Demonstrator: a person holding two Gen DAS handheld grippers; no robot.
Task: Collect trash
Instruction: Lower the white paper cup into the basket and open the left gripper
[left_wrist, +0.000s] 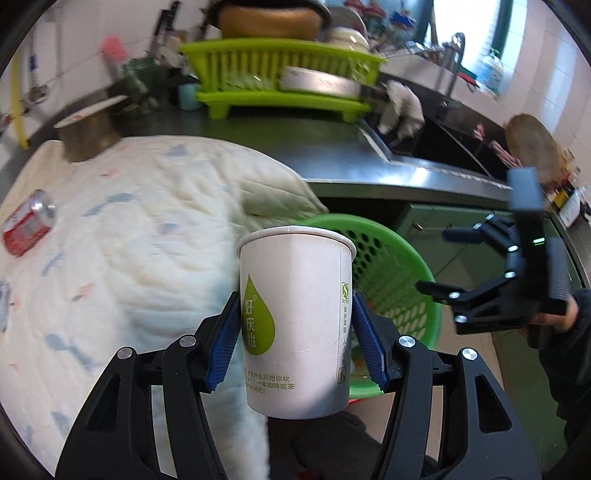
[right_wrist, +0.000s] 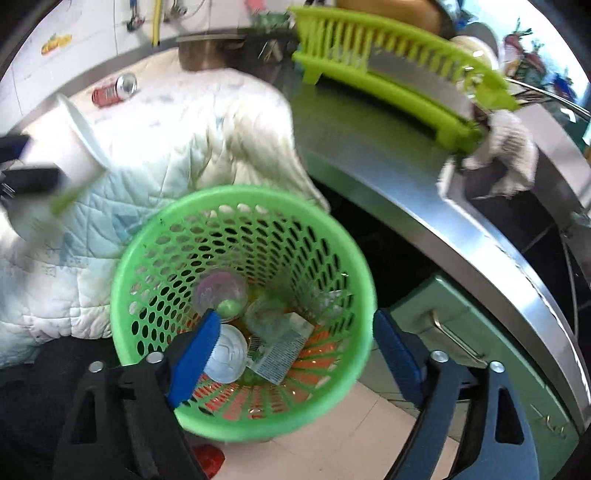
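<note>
My left gripper (left_wrist: 295, 339) is shut on a white paper cup (left_wrist: 295, 317) with a green drop logo, held upright in front of the green perforated trash basket (left_wrist: 402, 280). In the right wrist view the cup (right_wrist: 70, 144) shows at the left, blurred, above and left of the basket (right_wrist: 155, 236). My right gripper (right_wrist: 291, 350) is open and empty, its fingers over the basket's near rim; it also shows at the right of the left wrist view (left_wrist: 439, 258). The basket holds plastic cups and a wrapper (right_wrist: 280, 347). A red can (left_wrist: 29, 229) lies on the white quilt (left_wrist: 129, 240).
A steel counter (left_wrist: 332, 155) runs behind, with a lime dish rack (left_wrist: 280, 74), a pot (left_wrist: 88, 133), a rag (left_wrist: 402, 107) and a sink (left_wrist: 443, 136). Green cabinet drawers (right_wrist: 461, 332) stand below the counter, next to the basket. A red item (right_wrist: 210, 458) lies on the floor.
</note>
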